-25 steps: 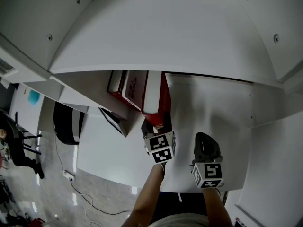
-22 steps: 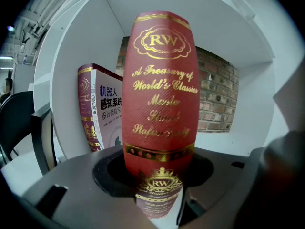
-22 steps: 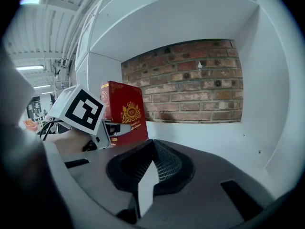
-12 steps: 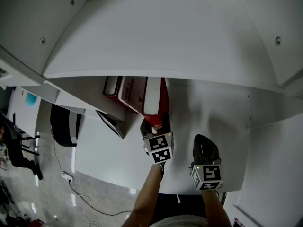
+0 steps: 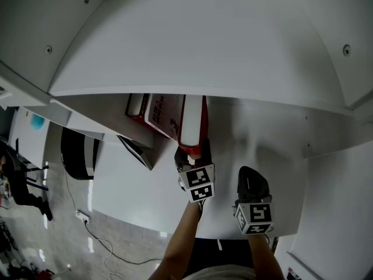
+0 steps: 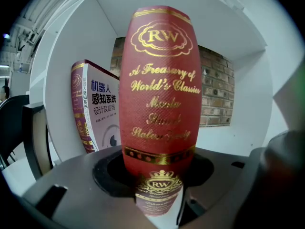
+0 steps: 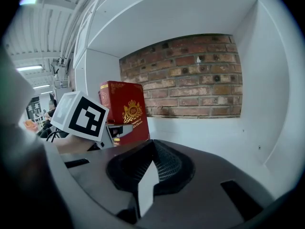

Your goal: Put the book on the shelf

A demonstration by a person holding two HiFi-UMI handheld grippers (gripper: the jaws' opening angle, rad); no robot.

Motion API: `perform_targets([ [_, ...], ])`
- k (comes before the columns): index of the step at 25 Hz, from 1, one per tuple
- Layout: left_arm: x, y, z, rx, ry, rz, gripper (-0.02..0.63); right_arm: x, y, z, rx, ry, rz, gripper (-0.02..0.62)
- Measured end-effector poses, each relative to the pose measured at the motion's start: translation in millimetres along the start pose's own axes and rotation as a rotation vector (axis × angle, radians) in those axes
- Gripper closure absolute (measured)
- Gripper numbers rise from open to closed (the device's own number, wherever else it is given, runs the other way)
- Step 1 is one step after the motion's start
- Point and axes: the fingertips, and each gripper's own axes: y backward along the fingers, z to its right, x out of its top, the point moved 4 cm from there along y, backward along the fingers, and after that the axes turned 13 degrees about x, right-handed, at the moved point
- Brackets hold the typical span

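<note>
Our left gripper [image 5: 196, 156] has its fingers clamped on the red book [image 6: 159, 80], which we hold upright, spine toward us, inside the shelf [image 5: 262, 127] compartment, just beside a leaning white book [image 6: 97, 109]. Our right gripper [image 5: 252, 177] hovers nearby, fingers together and empty.
</note>
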Motion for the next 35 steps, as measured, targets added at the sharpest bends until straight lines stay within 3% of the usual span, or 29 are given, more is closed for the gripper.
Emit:
perform_targets([
  [32,5.8,-22.9,7.6,0.004,-0.017,0.05,0.362,0.6,3.3,11.6,-0.018,-0.007,-0.001,0.578],
  [35,8.4,-19.0,4.0,0.016,-0.011,0.065,0.34,0.7,4.7,10.3,-0.013,-0.01,0.005,0.578],
])
